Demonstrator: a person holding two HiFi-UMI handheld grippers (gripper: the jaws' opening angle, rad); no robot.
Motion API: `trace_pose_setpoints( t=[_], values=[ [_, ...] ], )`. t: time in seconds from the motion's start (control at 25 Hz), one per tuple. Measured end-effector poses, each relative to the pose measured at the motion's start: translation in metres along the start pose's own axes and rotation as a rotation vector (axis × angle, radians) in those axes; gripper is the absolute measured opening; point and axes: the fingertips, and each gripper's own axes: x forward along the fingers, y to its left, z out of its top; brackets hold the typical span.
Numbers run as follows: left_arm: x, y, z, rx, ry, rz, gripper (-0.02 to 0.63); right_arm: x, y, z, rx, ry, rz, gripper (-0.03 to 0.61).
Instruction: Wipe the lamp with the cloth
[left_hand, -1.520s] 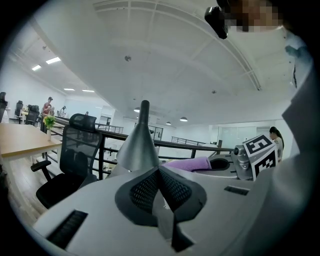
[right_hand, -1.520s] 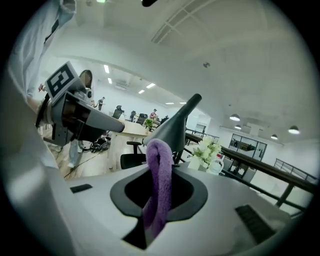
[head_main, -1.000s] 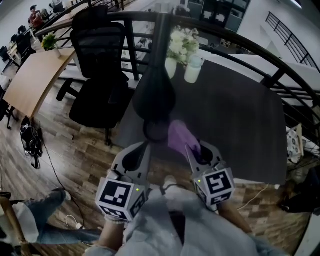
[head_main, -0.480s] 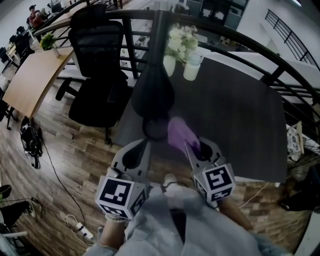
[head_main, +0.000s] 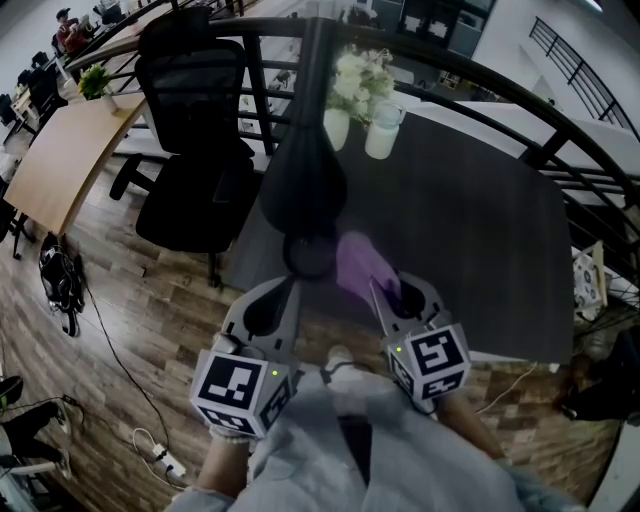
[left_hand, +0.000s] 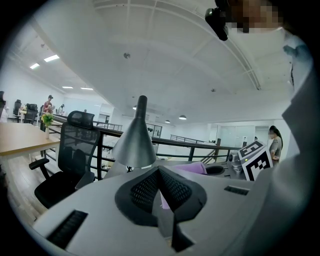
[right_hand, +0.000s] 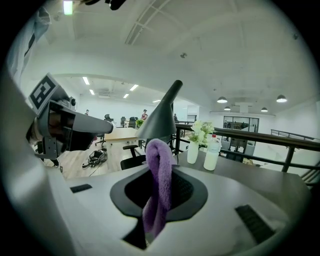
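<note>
Cloth (head_main: 360, 266) clamped in the jaws of my right gripper (head_main: 386, 292) lies just right of the lamp (head_main: 305, 185) (left gripper (head_main: 293, 290) jaws together, empty).

Wood-plank floor (head_main: 150, 330), black office chair (head_main: 195, 100), dark table (head_main: 470, 230) — curved railing (head_main: 262, 100); white ceiling (right_hand: 200, 40)

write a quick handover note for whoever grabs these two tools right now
Left tool: jaws shut, nothing between them, held low beside the lamp.
Right tool: shut on the purple cloth, which sticks up out of the jaws.
The lamp stands on the near left part of the dark table. The cloth is right beside its lower part; contact can't be confirmed.
Done: cloth picked up and brought to the lamp.
Left: probably the wiping of the lamp itself; no view shows how much is wiped.
</note>
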Motion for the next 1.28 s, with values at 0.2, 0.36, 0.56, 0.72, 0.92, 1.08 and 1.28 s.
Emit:
trace_pose_setpoints(
  t=[0.2,0.36,0.56,0.72,0.92,1.08,1.28],
  values=[
    [0.0009,-0.0013,0.0031,0.000,-0.008,0.007,0.000,-0.0002,-0.0025,-0.0014,-0.006,0.004,-0.003,0.051],
    [-0.0010,0.0004,0.0009,-0.001,0.016,0.009,0.000,0.0013,-0.0012,-0.0018,-0.005,0.005,-0.002,0.051],
    [-0.0005,-0.0014,0.0005,-0.002,0.002,0.007,0.000,-0.0001,-0.0024,-0.0046,-0.005,0.005,-0.003,0.051],
    [0.0012,-0.0013,0.0045,-0.001,-0.026,0.008,0.000,-0.0002,-0.0039,-0.0048,-0.005,0.007,-0.005,0.051],
    [0.0016,-0.0022,0.0023,-0.005,-0.019,0.008,0.000,-0.0005,-0.0049,-0.0060,-0.007,0.012,-0.006,0.051],
    [-0.0023,-0.0013,-0.0007,-0.005,0.014,0.008,0.000,-0.0012,-0.0012,-0.0035,-0.008,0.009,-0.004,0.051],
    [-0.0018,-0.0016,-0.0006,-0.008,0.001,0.013,0.000,-0.0021,-0.0023,-0.0043,-0.009,0.010,-0.004,0.051]
  ],
)
